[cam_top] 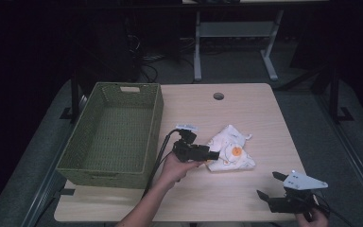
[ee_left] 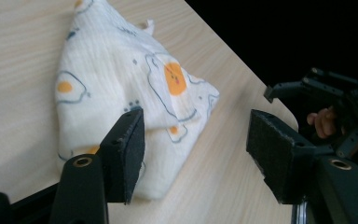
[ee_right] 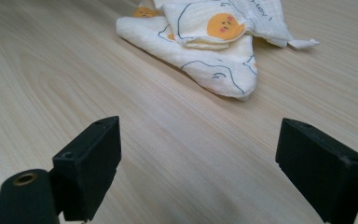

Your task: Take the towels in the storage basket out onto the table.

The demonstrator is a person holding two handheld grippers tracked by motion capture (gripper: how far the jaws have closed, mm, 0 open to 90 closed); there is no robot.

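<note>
Left gripper [cam_top: 211, 155] down at the cloth [cam_top: 230, 153], jaws spread wide, nothing grabbed yet, one jaw over the near edge of the fabric, probably lining up a pinch. Right gripper [cam_top: 270, 185] parked well back from the cloth, also wide open and empty. Green basket [cam_top: 108, 135] sitting behind the left gripper, likely the drop spot.

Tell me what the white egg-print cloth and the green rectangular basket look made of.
White egg-print cloth: thin, soft woven cotton or muslin by the look, matte, with fine crinkled ribbing and limp folds. Green rectangular basket: woven fibre, maybe paper rope or plastic; tight plaited texture, matte, cut-out handle.
</note>
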